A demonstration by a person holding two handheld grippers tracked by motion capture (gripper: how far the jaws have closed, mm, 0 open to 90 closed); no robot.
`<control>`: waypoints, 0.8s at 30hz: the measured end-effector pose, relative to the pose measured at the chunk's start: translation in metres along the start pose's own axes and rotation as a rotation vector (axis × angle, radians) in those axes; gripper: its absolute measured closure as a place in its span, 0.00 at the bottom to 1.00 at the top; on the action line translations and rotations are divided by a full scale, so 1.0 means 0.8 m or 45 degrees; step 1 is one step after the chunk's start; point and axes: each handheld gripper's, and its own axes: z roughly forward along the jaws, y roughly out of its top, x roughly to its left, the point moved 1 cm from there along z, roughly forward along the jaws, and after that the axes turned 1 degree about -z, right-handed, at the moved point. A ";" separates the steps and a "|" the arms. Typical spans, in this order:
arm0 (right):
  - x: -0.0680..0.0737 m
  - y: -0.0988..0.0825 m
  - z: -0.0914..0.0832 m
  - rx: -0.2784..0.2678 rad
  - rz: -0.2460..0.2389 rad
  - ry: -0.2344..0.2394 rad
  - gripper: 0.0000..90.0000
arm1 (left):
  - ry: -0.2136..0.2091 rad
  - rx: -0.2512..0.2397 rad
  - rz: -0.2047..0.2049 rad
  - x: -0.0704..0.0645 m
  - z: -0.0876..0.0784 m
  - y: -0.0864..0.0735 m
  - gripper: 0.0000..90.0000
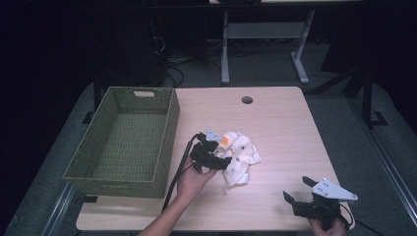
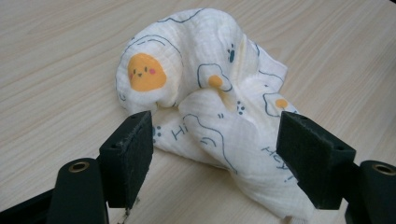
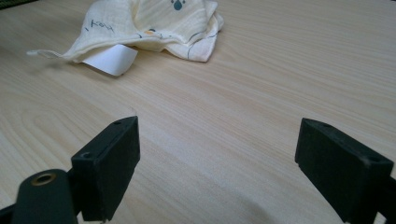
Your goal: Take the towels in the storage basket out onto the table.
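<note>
A crumpled white cloth (image 1: 239, 156) printed with orange egg faces lies near the middle of the wooden table (image 1: 285, 123). In the left gripper view the cloth (image 2: 210, 93) bulges up just beyond the jaws. My left gripper (image 1: 222, 162) is open at the cloth's left edge, one jaw on each side of a fold (image 2: 215, 140). My right gripper (image 1: 297, 189) is open near the table's front right corner, apart from the cloth, with nothing between its jaws (image 3: 217, 172). From there the cloth (image 3: 154, 25) and its white label (image 3: 111, 58) lie farther off.
An olive-green woven basket (image 1: 123, 140) stands on the left part of the table, its inside bare. A round cable hole (image 1: 247, 100) sits near the table's far edge. Desk legs (image 1: 225, 49) and cables stand on the floor behind.
</note>
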 end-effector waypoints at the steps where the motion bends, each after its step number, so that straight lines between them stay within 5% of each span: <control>1: 0.000 0.000 0.000 0.000 0.000 0.000 0.15 | -0.001 0.004 0.002 -0.001 -0.001 -0.001 0.30; 24: -0.001 -0.001 0.000 0.005 -0.005 -0.004 0.15 | 0.014 -0.028 0.065 -0.009 -0.016 -0.035 0.30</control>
